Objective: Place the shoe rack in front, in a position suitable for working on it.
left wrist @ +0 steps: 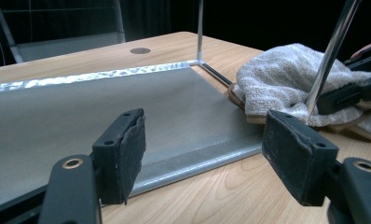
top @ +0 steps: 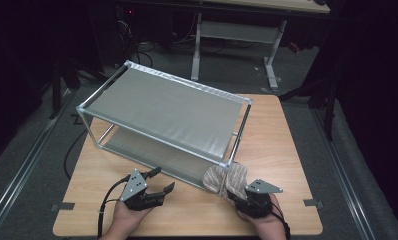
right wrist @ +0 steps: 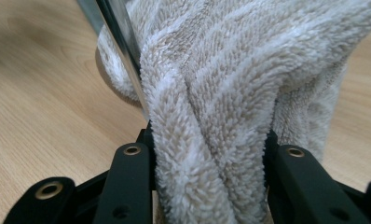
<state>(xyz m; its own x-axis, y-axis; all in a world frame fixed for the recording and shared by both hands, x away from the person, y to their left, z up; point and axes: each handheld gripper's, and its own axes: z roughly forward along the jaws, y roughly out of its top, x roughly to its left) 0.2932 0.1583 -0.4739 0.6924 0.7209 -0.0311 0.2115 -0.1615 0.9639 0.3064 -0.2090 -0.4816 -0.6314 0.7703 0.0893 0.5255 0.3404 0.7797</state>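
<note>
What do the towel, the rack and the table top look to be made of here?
Towel: terry cloth, probably cotton, with a looped fuzzy pile in beige and white stripes. Rack: thin shiny tubes that look like metal, carrying grey woven-looking fabric shelves with a stitched hem. Table: light wood grain with a smooth matt finish; solid wood or laminate cannot be told.

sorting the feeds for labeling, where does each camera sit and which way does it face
High view: above the person's side, looking forward and down on the table and rack; both hands and each hand-held gripper show.
Left gripper view: rides the left hand-held gripper, looking along its open jaws across the rack's lower shelf to the towel.
Right gripper view: rides the right hand-held gripper, jaws shut on the towel.
All three share towel and table.
</note>
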